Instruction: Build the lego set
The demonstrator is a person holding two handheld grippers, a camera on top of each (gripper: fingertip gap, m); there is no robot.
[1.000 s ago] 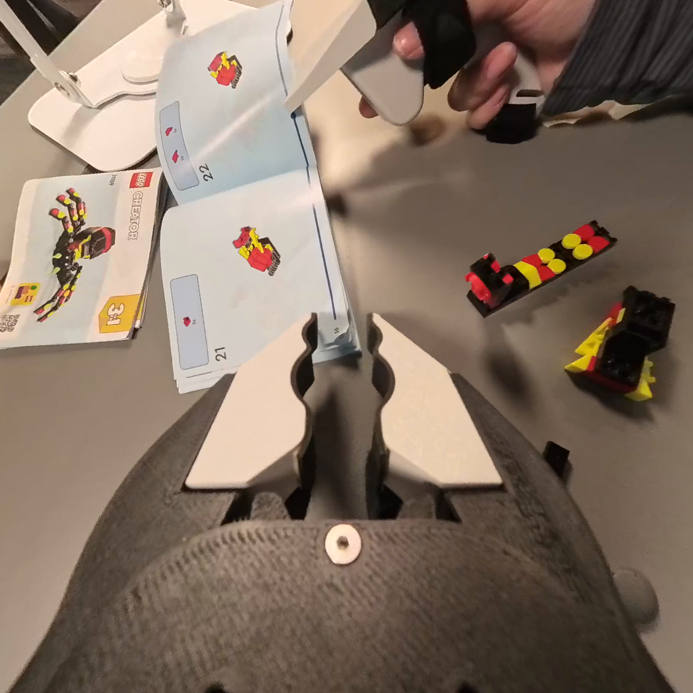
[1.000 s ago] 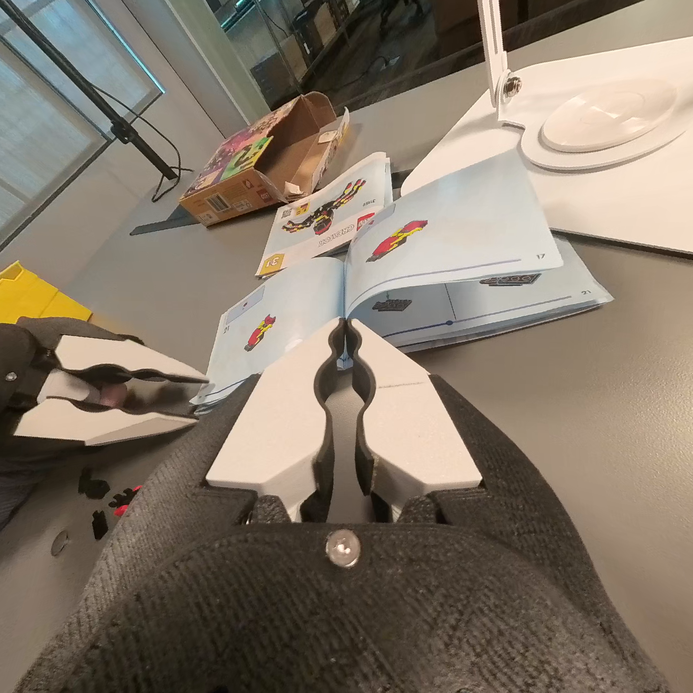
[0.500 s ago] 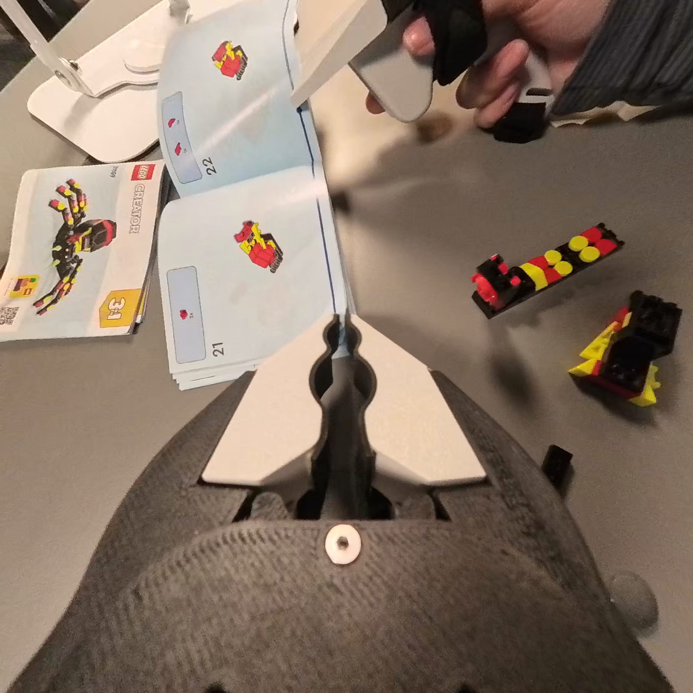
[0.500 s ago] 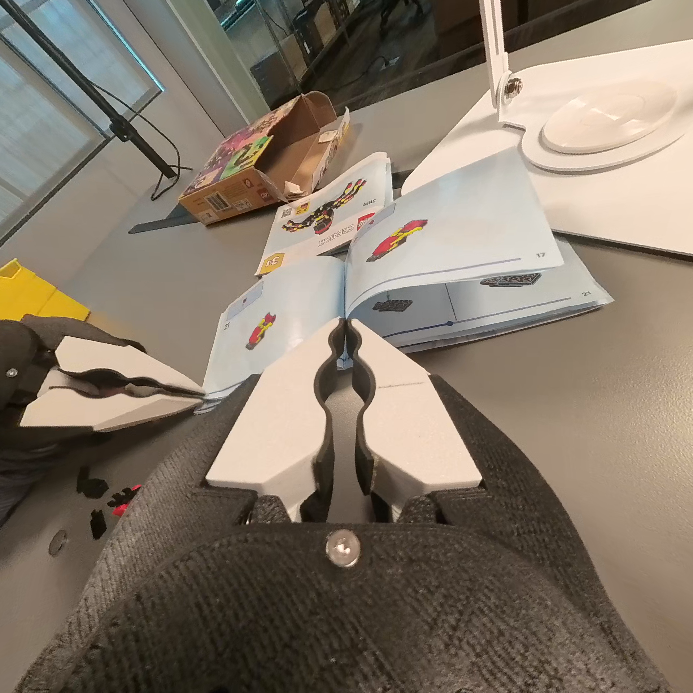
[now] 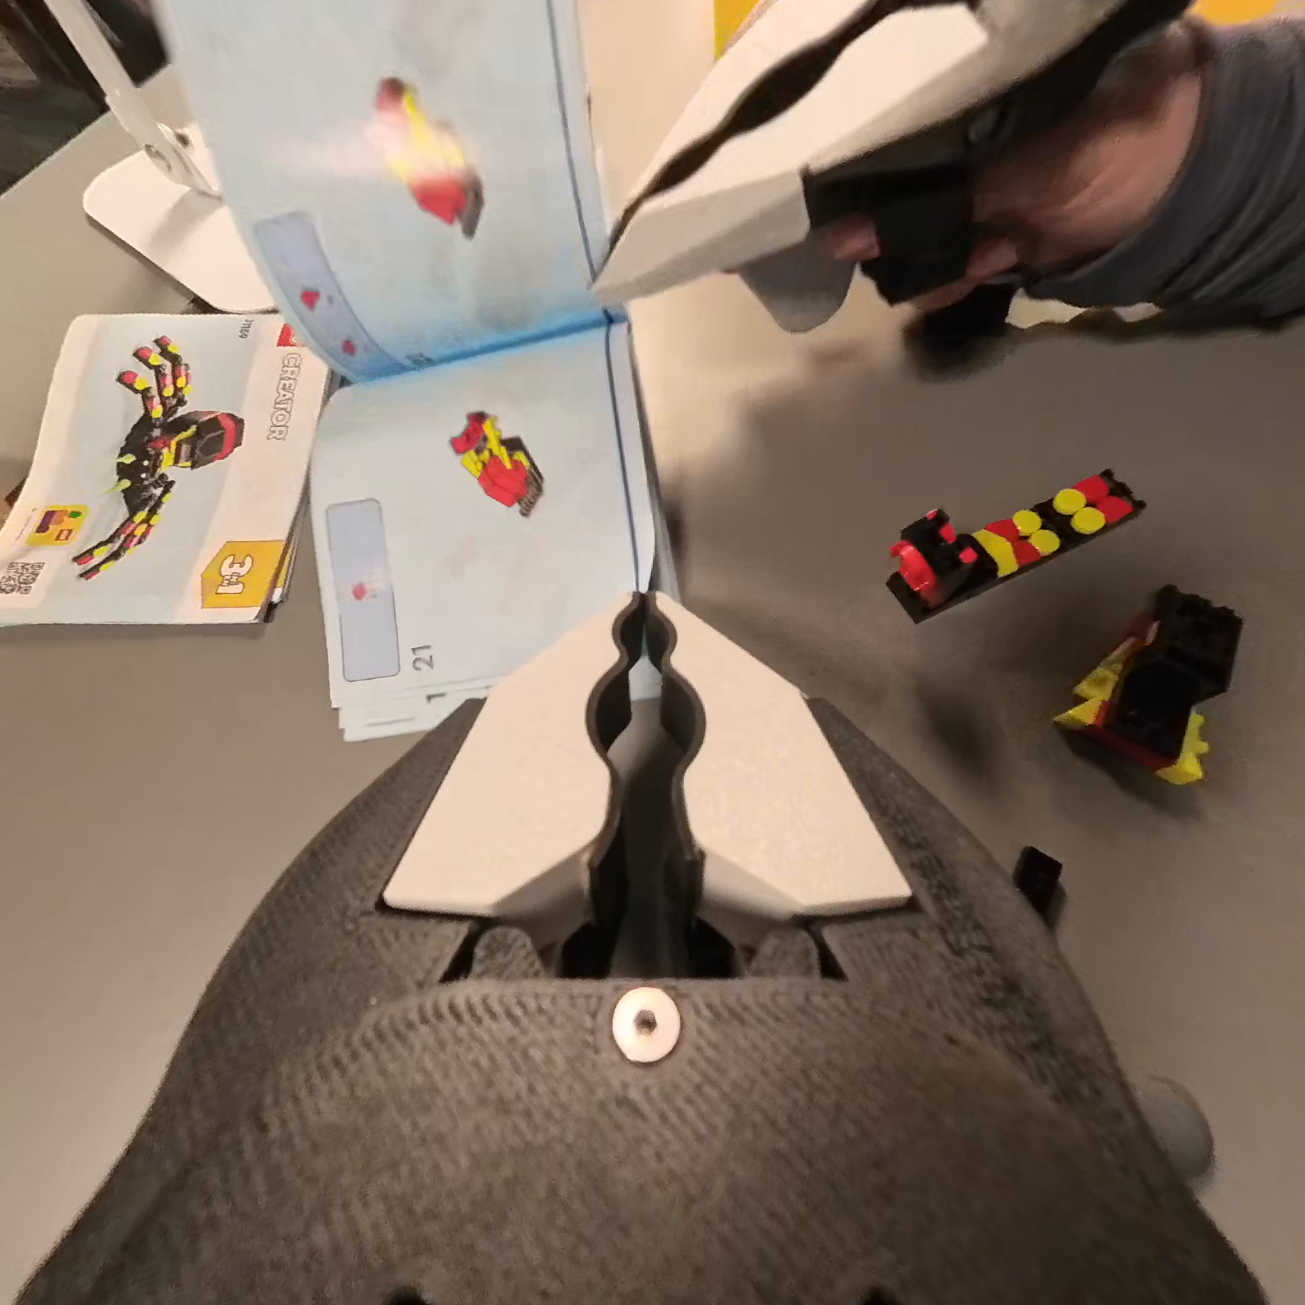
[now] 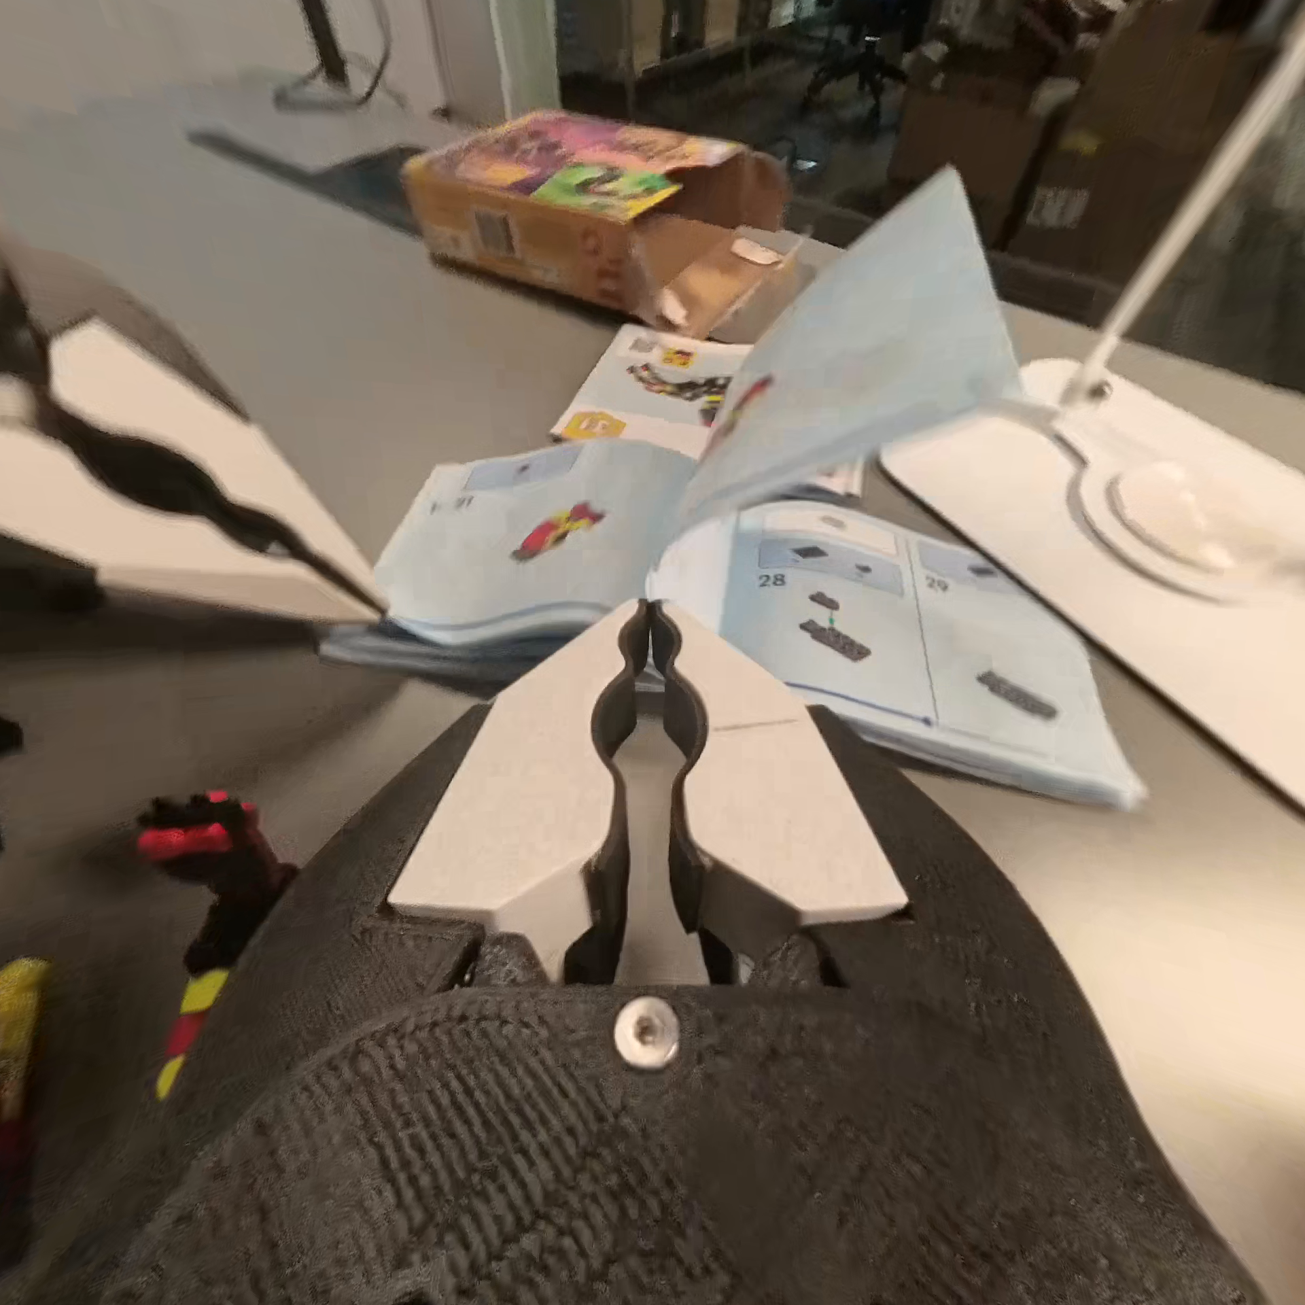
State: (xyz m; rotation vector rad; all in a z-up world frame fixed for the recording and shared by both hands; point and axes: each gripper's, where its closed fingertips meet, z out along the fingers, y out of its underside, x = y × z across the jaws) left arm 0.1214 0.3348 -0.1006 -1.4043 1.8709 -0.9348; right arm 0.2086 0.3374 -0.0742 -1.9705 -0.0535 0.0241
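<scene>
the left gripper (image 5: pixel 644 600) is seen with jaws together at the tips, at the near edge of the open instruction booklet (image 5: pixel 480 522). the right gripper (image 6: pixel 650 606) is likewise closed on nothing. the flat lego build (image 5: pixel 1017 544) and chunky lego build (image 5: pixel 1151 692) lie right of the left jaws.

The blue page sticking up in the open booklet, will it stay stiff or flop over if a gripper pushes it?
Probably floppy: the blue page curves as it stands above the open booklet, like thin paper. It looks light, so a nudge from the right gripper would likely fold it over. It may slip off shut fingers, since the sheet looks smooth.
</scene>
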